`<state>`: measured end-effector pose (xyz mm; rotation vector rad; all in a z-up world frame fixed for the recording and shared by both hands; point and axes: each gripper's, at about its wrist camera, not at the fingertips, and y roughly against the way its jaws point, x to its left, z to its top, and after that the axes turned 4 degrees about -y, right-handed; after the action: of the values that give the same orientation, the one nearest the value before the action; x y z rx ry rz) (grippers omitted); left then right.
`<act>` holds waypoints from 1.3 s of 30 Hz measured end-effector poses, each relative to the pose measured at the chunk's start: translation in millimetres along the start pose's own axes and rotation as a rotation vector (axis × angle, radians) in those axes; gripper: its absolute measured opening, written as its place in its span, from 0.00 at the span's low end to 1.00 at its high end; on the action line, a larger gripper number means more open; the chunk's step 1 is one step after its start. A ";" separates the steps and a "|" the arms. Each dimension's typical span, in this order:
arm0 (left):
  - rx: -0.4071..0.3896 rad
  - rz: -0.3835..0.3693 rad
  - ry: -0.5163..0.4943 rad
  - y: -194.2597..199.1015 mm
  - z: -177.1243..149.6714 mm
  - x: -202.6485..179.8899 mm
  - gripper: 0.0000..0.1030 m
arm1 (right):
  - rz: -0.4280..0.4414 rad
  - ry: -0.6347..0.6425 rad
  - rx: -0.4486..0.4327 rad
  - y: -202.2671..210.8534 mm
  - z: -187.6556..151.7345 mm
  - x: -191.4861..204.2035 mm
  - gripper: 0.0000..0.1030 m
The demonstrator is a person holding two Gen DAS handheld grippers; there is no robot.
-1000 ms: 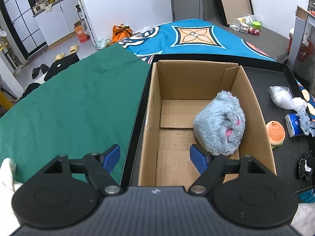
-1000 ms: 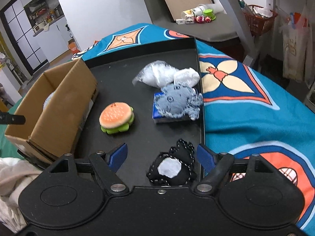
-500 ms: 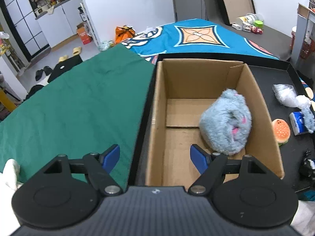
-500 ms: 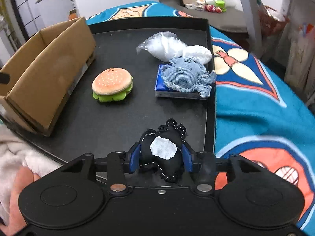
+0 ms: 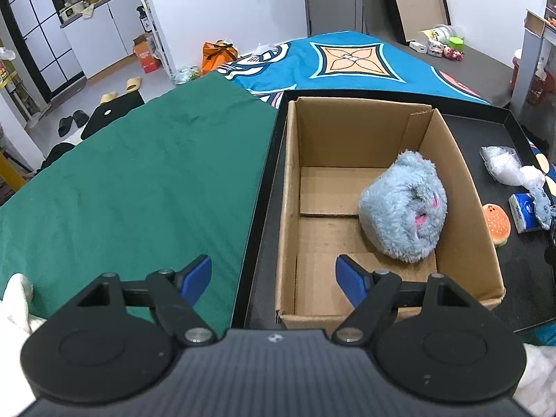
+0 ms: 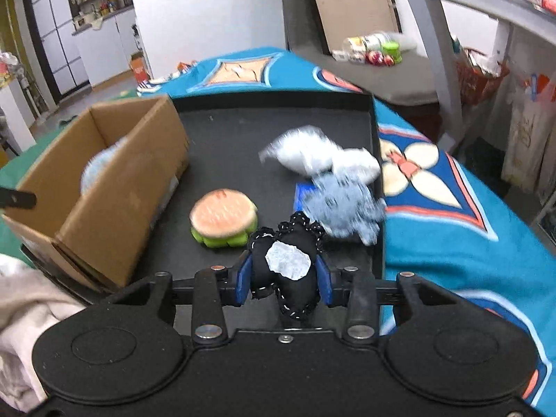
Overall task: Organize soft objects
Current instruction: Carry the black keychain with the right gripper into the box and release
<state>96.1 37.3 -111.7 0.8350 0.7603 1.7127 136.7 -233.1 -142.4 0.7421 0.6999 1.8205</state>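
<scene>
My right gripper (image 6: 283, 278) is shut on a black plush toy (image 6: 286, 264) with a white patch, held above the black tray (image 6: 222, 132). A burger plush (image 6: 222, 217) lies just ahead of it, and also shows in the left wrist view (image 5: 496, 220). A blue-grey plush (image 6: 342, 205) lies on a blue packet; a white plastic bag (image 6: 302, 151) is behind them. The cardboard box (image 6: 114, 187) stands at the left with a fluffy grey-blue plush (image 5: 405, 208) inside. My left gripper (image 5: 274, 278) is open and empty above the box's near left corner (image 5: 288, 312).
A green cloth (image 5: 139, 173) covers the surface left of the tray. A blue patterned cloth (image 6: 451, 208) lies right of and behind the tray. The tray has a raised rim (image 6: 377, 160). White fabric (image 6: 24, 299) lies at the near left.
My right gripper closed on the black plush toy and lifted it off the tray, moving toward the box. My left gripper drew back slightly and stayed open.
</scene>
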 end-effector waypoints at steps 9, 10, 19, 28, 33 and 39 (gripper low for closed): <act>-0.018 -0.011 0.019 0.4 -0.6 6.9 0.75 | 0.020 0.046 -0.066 6.8 21.6 21.7 0.37; -0.019 -0.012 0.019 -0.1 -0.7 7.4 0.75 | 0.022 0.050 -0.072 7.1 23.6 23.9 0.37; -0.016 -0.045 0.022 -4.5 -1.0 8.0 0.75 | 0.040 0.096 -0.148 13.9 48.8 45.8 0.36; -0.019 -0.074 0.033 -8.3 -4.6 9.2 0.75 | 0.091 0.162 -0.204 14.5 74.5 73.9 0.37; -0.030 -0.083 0.037 -10.5 -5.5 12.6 0.74 | 0.145 0.181 -0.214 10.5 78.4 88.4 0.37; -0.039 -0.110 0.044 -17.4 -2.0 14.6 0.72 | 0.198 0.204 -0.202 2.4 77.9 109.4 0.37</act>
<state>100.2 55.7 -124.5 0.7175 0.7860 1.6472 160.8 -121.4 -71.7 0.5106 0.5767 2.1336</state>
